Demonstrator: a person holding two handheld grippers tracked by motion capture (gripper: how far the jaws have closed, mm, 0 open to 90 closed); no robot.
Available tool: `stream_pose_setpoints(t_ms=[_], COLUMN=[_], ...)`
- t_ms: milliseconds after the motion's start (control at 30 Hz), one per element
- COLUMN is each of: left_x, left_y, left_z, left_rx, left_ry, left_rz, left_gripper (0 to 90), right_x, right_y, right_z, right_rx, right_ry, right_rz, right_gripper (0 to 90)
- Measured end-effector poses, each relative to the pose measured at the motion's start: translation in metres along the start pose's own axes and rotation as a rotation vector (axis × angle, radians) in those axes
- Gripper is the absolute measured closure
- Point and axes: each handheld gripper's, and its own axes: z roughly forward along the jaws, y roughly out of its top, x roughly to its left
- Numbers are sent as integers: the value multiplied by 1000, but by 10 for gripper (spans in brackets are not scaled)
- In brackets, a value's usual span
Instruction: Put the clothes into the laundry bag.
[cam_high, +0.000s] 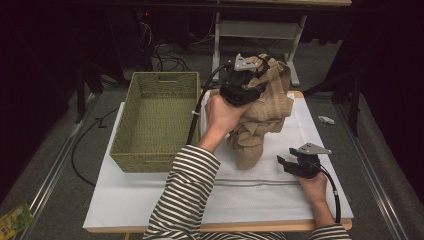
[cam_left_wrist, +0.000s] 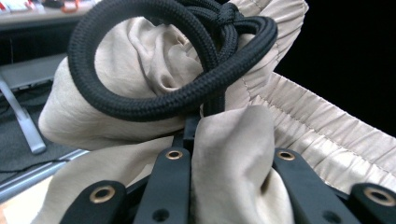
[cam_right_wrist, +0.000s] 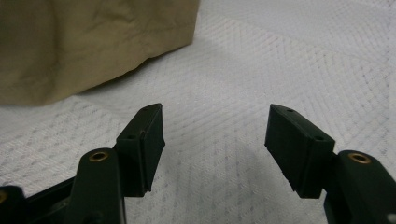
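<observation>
A tan garment (cam_high: 265, 115) with an elastic waistband hangs bunched above the white padded table (cam_high: 150, 200), and its lower end touches the cloth. My left gripper (cam_high: 256, 89) holds it up near its top, shut on a fold of the fabric. In the left gripper view the jaws of my left gripper (cam_left_wrist: 231, 163) pinch the tan garment (cam_left_wrist: 233, 154), with its black drawstring (cam_left_wrist: 140, 100) looped and knotted just beyond. My right gripper (cam_high: 281, 162) rests low at the table's right, open. In the right gripper view my right gripper (cam_right_wrist: 215, 135) has nothing between its jaws, and the garment's hem (cam_right_wrist: 93, 42) lies ahead to the left.
An empty green woven basket (cam_high: 155, 150) stands on the table's left part, close to the left forearm. Cables (cam_high: 170, 62) and a metal frame (cam_high: 255, 30) lie on the floor behind the table. A small white piece (cam_high: 326, 119) lies on the floor at the right.
</observation>
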Motion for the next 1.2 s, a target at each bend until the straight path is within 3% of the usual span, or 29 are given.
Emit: stream_pose_setpoints(t_ms=[400, 533, 833, 967, 1133, 1200], left_x=[2, 1, -7, -9, -5, -4], left_y=[-43, -56, -79, -90, -107, -112], left_z=[37, 48, 71, 80, 94, 98], left_rx=[63, 86, 128, 136, 155, 163], left_ry=[-9, -16, -19, -11, -3, 6], left_rz=[-49, -63, -55, -48, -85, -83], left_gripper=[761, 760, 750, 746, 734, 728], right_x=[-3, -4, -10, -11, -11, -11], right_y=[-2, -3, -5, -5, -5, -5], right_z=[-4, -5, -9, -9, -9, -9], right_rx=[-30, -29, -29, -31, -25, -25], right_ry=[-17, -59, -126, -128, -126, -126], right_rz=[26, 30, 103, 104, 109, 109], right_gripper=[431, 431, 458, 463, 463, 463])
